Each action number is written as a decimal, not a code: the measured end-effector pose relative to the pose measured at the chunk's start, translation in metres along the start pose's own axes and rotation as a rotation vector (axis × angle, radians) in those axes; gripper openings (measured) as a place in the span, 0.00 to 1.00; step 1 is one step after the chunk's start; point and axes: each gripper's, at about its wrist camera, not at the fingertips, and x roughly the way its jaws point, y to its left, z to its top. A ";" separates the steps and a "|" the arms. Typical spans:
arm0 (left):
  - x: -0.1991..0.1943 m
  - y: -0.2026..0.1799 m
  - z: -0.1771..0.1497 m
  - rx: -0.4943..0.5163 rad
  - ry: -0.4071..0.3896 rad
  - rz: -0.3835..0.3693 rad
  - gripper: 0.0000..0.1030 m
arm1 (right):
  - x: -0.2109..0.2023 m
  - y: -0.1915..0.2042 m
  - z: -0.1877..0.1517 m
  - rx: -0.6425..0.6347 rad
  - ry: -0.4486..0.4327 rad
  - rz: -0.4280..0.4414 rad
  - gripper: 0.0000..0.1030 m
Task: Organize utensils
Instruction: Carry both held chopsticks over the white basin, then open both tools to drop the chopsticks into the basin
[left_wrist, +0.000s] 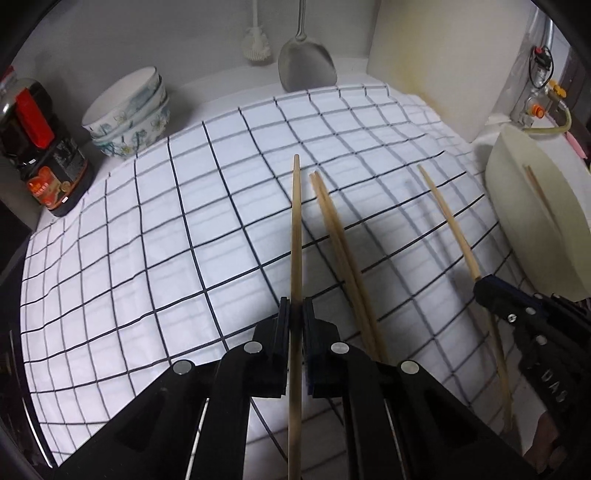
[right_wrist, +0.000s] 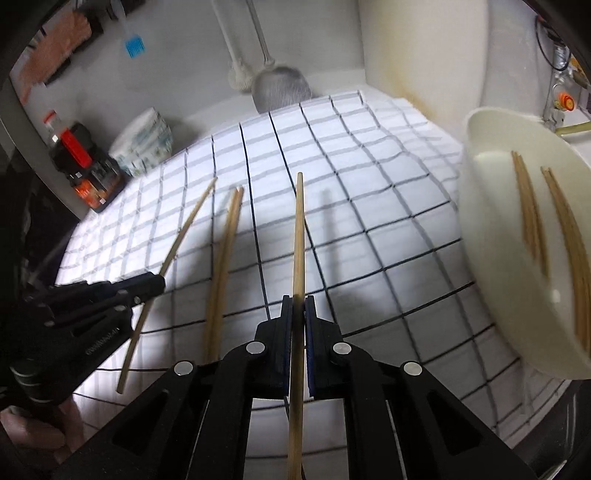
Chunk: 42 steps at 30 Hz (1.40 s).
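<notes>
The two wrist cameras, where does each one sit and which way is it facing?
Left wrist: behind the left claw, looking along its chopstick across the checked cloth; the right claw shows at right.
Right wrist: behind the right claw, same direction; the left claw and a hand show at left.
Shared: cloth, paired chopsticks, cream tray.

The chopsticks (right_wrist: 570, 240) in the cream tray (right_wrist: 491, 236) were motion-blurred, their lower ends cut off at the frame's edge. Each gripped chopstick (left_wrist: 296, 229) ran past the bottom edge; the bottle (left_wrist: 44, 155) label was unreadable.
</notes>
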 end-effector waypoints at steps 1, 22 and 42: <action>-0.005 -0.003 0.002 -0.001 -0.007 -0.002 0.07 | -0.009 -0.003 0.003 0.001 -0.014 0.005 0.06; -0.062 -0.203 0.084 0.151 -0.150 -0.186 0.07 | -0.123 -0.193 0.021 0.197 -0.197 -0.110 0.06; 0.016 -0.318 0.102 0.297 -0.030 -0.226 0.07 | -0.079 -0.274 0.032 0.324 -0.117 -0.134 0.06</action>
